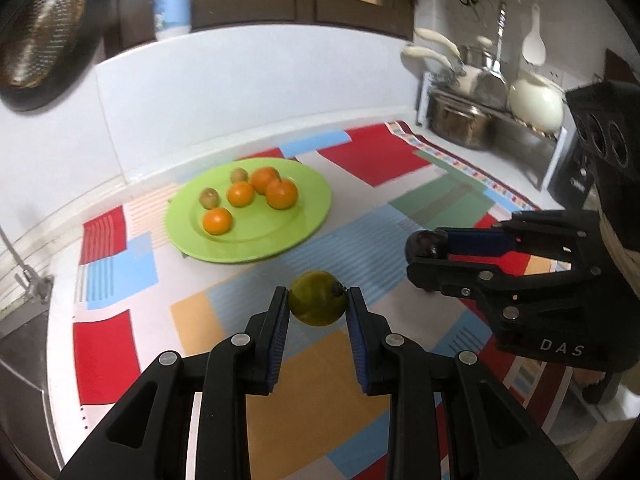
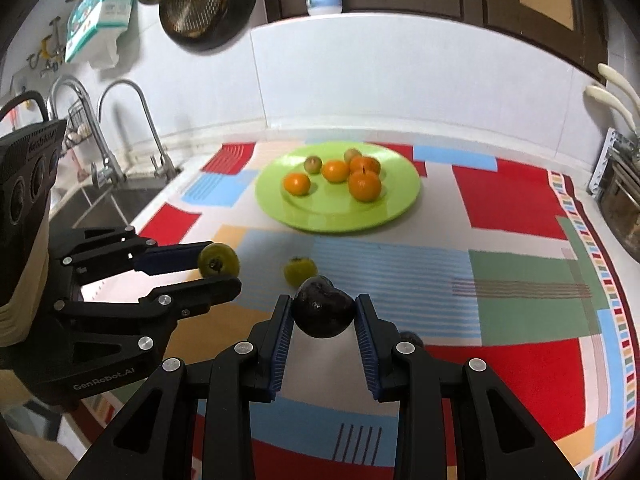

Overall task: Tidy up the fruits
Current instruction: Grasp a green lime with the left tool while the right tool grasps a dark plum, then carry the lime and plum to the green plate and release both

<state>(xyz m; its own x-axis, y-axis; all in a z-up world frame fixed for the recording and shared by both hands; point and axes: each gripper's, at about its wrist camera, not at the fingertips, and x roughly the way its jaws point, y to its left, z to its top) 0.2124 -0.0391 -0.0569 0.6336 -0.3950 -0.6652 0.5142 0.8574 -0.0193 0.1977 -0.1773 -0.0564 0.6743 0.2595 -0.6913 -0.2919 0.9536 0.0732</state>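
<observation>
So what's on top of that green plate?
The plate holds four oranges and two small greenish fruits, bunched toward the middle. One greenish fruit is half hidden behind an orange. Whether anything smaller hides behind the cluster cannot be seen.

Home kitchen: sink taps (image 2: pixel 120 136), pots (image 1: pixel 464 120).

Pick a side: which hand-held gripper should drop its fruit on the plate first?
Left, probably. The left hand-held gripper holds a green fruit closer to the green plate; the right hand-held gripper holds a dark fruit farther back.
</observation>
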